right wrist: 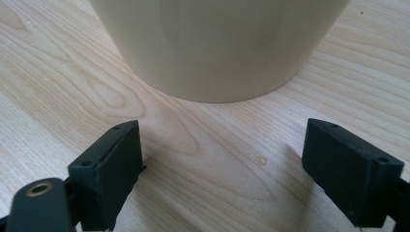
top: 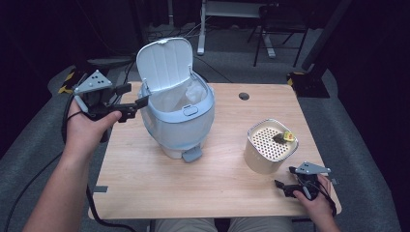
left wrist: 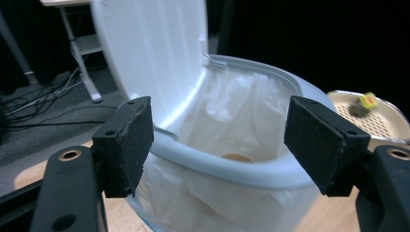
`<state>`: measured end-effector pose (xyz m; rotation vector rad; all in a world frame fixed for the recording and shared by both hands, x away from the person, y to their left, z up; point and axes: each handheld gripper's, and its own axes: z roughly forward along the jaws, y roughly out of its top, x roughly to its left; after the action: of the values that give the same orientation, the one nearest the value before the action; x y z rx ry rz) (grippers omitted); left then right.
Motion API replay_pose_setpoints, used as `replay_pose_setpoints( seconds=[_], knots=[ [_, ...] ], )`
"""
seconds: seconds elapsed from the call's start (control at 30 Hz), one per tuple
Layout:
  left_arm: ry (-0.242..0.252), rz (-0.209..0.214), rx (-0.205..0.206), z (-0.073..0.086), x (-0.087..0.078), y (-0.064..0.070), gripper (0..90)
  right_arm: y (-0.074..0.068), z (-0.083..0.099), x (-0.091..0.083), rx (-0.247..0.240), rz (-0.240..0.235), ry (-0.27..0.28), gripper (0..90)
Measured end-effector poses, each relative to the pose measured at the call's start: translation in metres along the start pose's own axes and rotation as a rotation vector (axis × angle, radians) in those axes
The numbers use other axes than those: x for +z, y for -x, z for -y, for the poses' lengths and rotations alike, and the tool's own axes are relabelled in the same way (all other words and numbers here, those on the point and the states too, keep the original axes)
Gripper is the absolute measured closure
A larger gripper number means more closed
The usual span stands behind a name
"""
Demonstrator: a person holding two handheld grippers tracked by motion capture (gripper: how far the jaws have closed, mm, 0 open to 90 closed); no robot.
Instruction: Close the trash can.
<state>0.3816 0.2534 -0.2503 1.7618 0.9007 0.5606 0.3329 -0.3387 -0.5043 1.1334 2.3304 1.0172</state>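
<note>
While our left gripper [top: 130, 102] hovers with jaws apart and empty at the left rim of the pale blue bin [top: 180, 116], its lid [top: 164, 63] stands raised. Right of it sits the cream perforated canister [top: 269, 146]; our right gripper [top: 287, 181] rests near it, jaws spread, holding nothing.

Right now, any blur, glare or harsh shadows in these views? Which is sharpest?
High view: sharp and evenly lit on the table, surroundings fall to near black. Left gripper view: the bin's open lid glares white; the perforated canister at the right edge is soft. Right gripper view: wood grain crisp, soft shadows beside the open right gripper, the cream canister wall smooth, slightly sheened.
</note>
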Motion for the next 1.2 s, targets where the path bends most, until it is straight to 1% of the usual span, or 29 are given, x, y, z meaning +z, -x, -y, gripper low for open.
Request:
replay_pose_setpoints(
  seconds=[0.1, 0.13, 0.17, 0.23, 0.27, 0.3, 0.33, 0.37, 0.4, 0.43, 0.47, 0.53, 0.57, 0.67, 0.73, 0.83, 0.87, 0.9, 0.93, 1.03, 1.07, 1.1, 1.13, 1.17, 1.2],
  knots=[
    [0.004, -0.016, -0.005, -0.008, 0.005, -0.005, 27.0, 0.000, 0.000, 0.000, 0.000, -0.001, 0.001, 14.6],
    [0.002, -0.021, -0.001, -0.013, 0.008, -0.008, 27.1, 0.000, 0.000, 0.000, 0.001, -0.001, 0.001, 14.9],
    [0.002, -0.021, -0.001, -0.013, 0.008, -0.008, 27.1, 0.000, 0.000, 0.000, 0.001, -0.001, 0.001, 14.9],
    [-0.003, -0.035, 0.004, -0.018, 0.010, -0.011, 27.1, 0.001, 0.000, 0.000, 0.001, -0.004, 0.000, 15.3],
    [-0.007, -0.048, 0.006, -0.023, 0.013, -0.015, 27.1, 0.001, 0.000, 0.000, 0.003, -0.003, 0.002, 15.4],
    [-0.007, -0.048, 0.006, -0.023, 0.013, -0.015, 27.1, 0.001, 0.000, 0.000, 0.003, -0.003, 0.002, 15.4],
    [-0.012, -0.057, 0.003, -0.027, 0.016, -0.018, 27.0, 0.001, 0.000, 0.000, 0.003, -0.003, 0.002, 15.4],
    [-0.012, -0.057, 0.003, -0.027, 0.016, -0.018, 27.1, 0.001, 0.000, 0.000, 0.003, -0.003, 0.002, 15.4],
    [-0.015, -0.070, -0.002, -0.030, 0.019, -0.021, 27.0, 0.001, 0.000, 0.000, 0.003, -0.002, 0.002, 15.4],
    [-0.015, -0.070, -0.002, -0.030, 0.019, -0.021, 27.0, 0.001, 0.000, 0.000, 0.003, -0.002, 0.002, 15.5],
    [-0.016, -0.075, -0.009, -0.032, 0.020, -0.023, 27.0, 0.001, 0.000, 0.000, 0.004, -0.002, 0.003, 15.7],
    [-0.016, -0.079, -0.042, -0.034, 0.023, -0.026, 27.1, 0.001, 0.000, 0.000, 0.004, -0.001, 0.003, 15.8],
    [-0.018, -0.086, -0.045, -0.035, 0.026, -0.028, 27.1, 0.001, 0.000, 0.000, 0.004, 0.000, 0.003, 16.1],
    [-0.025, -0.088, -0.057, -0.036, 0.031, -0.030, 27.1, 0.001, 0.000, 0.000, 0.004, 0.000, 0.004, 16.3],
    [-0.034, -0.096, -0.052, -0.037, 0.040, -0.033, 27.4, 0.001, 0.000, 0.000, 0.005, 0.001, 0.004, 16.5],
    [-0.036, -0.099, -0.051, -0.039, 0.044, -0.034, 28.0, 0.001, 0.000, 0.000, 0.005, 0.001, 0.004, 16.6],
    [-0.030, -0.100, -0.045, -0.041, 0.048, -0.036, 28.8, 0.001, 0.000, 0.000, 0.005, 0.002, 0.004, 16.7],
    [-0.030, -0.100, -0.045, -0.041, 0.048, -0.036, 30.0, 0.001, 0.000, 0.000, 0.005, 0.002, 0.004, 16.7],
    [-0.031, -0.103, -0.034, -0.042, 0.052, -0.038, 31.6, 0.001, 0.000, 0.000, 0.006, 0.002, 0.004, 16.8],
    [-0.024, -0.098, -0.025, -0.043, 0.055, -0.041, 36.8, 0.001, 0.000, 0.000, 0.006, 0.002, 0.004, 16.8],
    [-0.006, -0.066, -0.037, -0.044, 0.057, -0.043, 39.0, 0.001, 0.000, 0.000, 0.010, 0.002, 0.005, 16.8],
    [-0.006, -0.066, -0.037, -0.044, 0.057, -0.043, 40.2, 0.001, 0.000, 0.000, 0.009, 0.002, 0.005, 16.8],
    [0.020, -0.035, -0.049, -0.045, 0.057, -0.044, 41.5, 0.001, 0.000, 0.000, 0.009, 0.002, 0.005, 16.8],
    [0.020, -0.035, -0.049, -0.045, 0.057, -0.044, 42.8, 0.001, 0.000, 0.000, 0.009, 0.002, 0.005, 16.8],
    [0.028, -0.009, -0.061, -0.046, 0.055, -0.041, 40.6, 0.001, 0.000, 0.000, 0.008, 0.002, 0.005, 16.8]
  ],
)
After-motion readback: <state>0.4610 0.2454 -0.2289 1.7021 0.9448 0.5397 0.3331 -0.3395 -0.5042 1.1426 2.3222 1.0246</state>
